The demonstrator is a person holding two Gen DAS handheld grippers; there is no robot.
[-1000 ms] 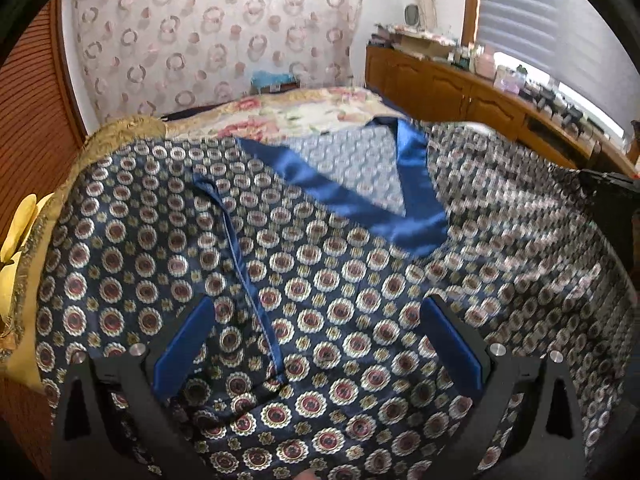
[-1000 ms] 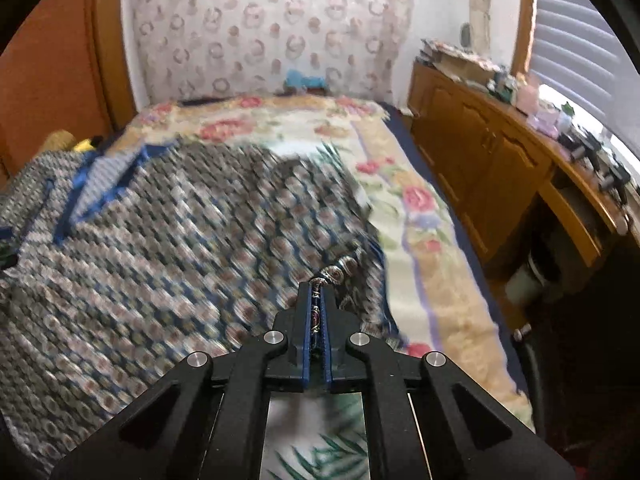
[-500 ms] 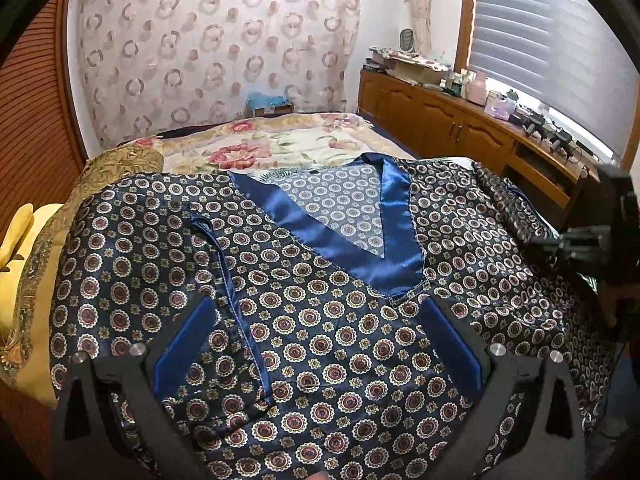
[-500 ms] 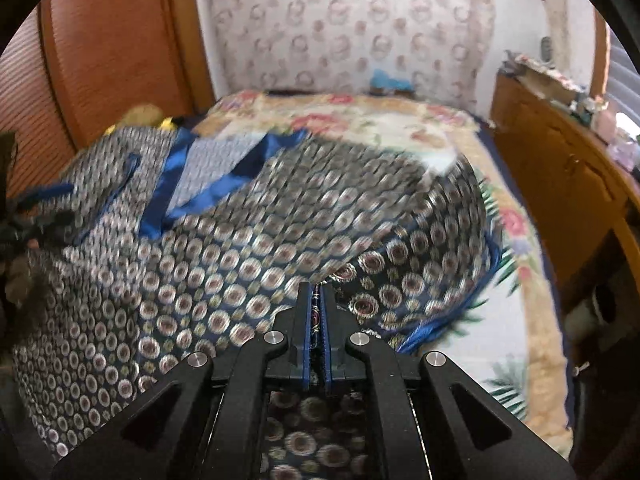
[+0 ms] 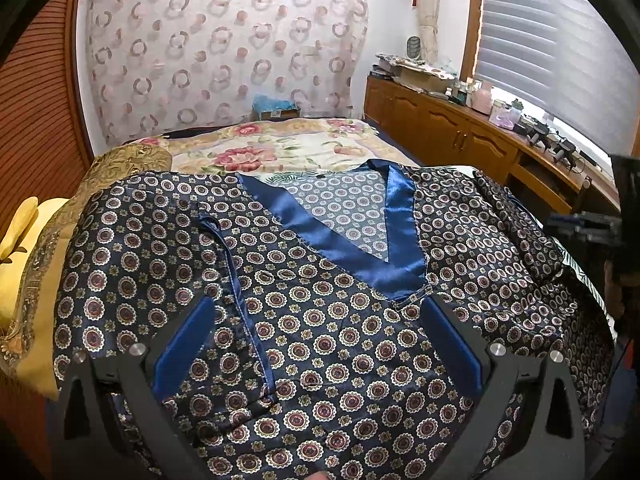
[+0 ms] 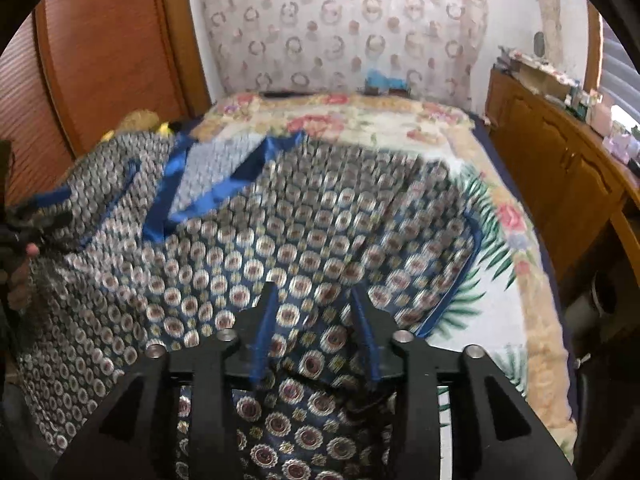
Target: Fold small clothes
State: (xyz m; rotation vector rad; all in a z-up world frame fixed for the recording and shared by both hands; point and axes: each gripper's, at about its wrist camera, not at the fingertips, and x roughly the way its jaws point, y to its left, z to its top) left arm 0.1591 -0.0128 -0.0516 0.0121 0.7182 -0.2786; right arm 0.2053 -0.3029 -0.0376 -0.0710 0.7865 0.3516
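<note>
Spread flat on bed: shirt, no fold yet; all folding left; left gripper jaws wide apart, right gripper jaws opening over loose cloth

Right gripper: grip released.
Jaws, formerly clamped on the patterned shirt hem, were opening; the cloth lay loose between them, shifted leftward across the bedspread.

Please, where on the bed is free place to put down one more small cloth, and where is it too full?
Free: the floral bedspread beyond the patterned shirt, toward the curtain wall, and the strip between the shirt's right edge and the wooden cabinets. Crowded: the near half, under the shirt and both grippers, and the left edge with the yellow cushion.
</note>
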